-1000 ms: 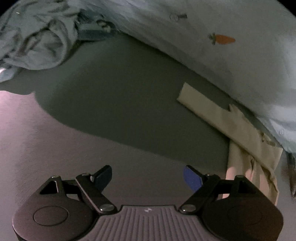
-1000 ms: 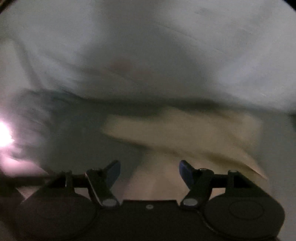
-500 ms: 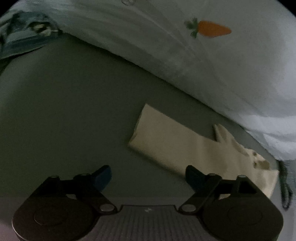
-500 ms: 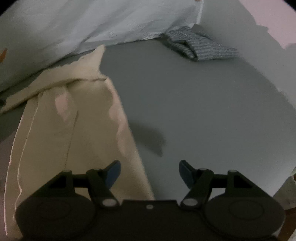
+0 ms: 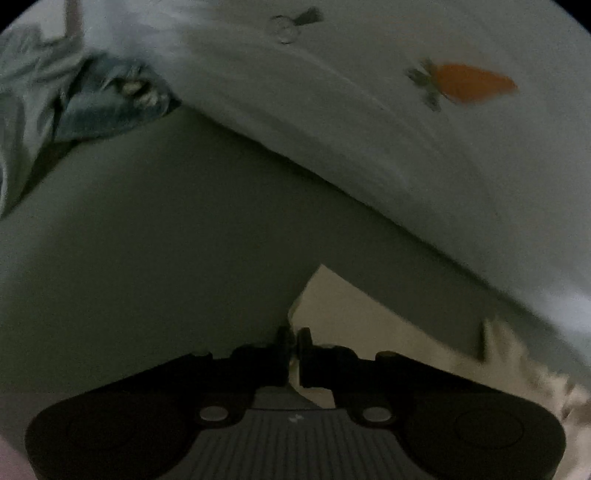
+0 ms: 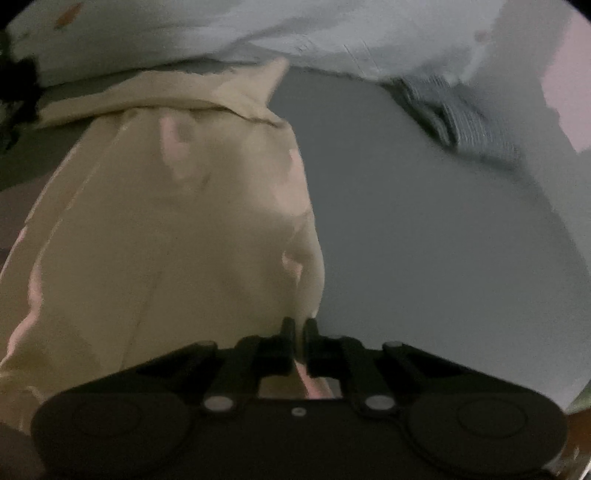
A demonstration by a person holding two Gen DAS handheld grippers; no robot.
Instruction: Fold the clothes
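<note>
Beige cloth sits pinched in both of my pairs of fingers. My left fingers (image 5: 294,341) have just closed, and the near corner of the beige garment (image 5: 369,325) is caught between their pads; from there the cloth runs off to the right along the bed (image 5: 147,258), a long narrow strip with a ragged, blurred end at the picture's right edge. My right fingers (image 6: 299,332) have just closed as well, nipping the garment's (image 6: 166,240) right-hand edge where it meets bare sheet. In that view the cloth spreads wide to the left and away from me, with a folded flap lying across its far end.

Grey sheet lies flat under all of it, bare to the left of my left fingers and to the right of my right ones. Beyond the garment a pale quilt (image 5: 406,147) rises, printed with an orange carrot (image 5: 472,86). At the far left of the left view a rumpled blue-grey heap of clothes (image 5: 74,103) lies against the quilt. In the right view a striped grey piece (image 6: 465,114), blurred, lies near the quilt (image 6: 184,33), well apart from the beige one.
</note>
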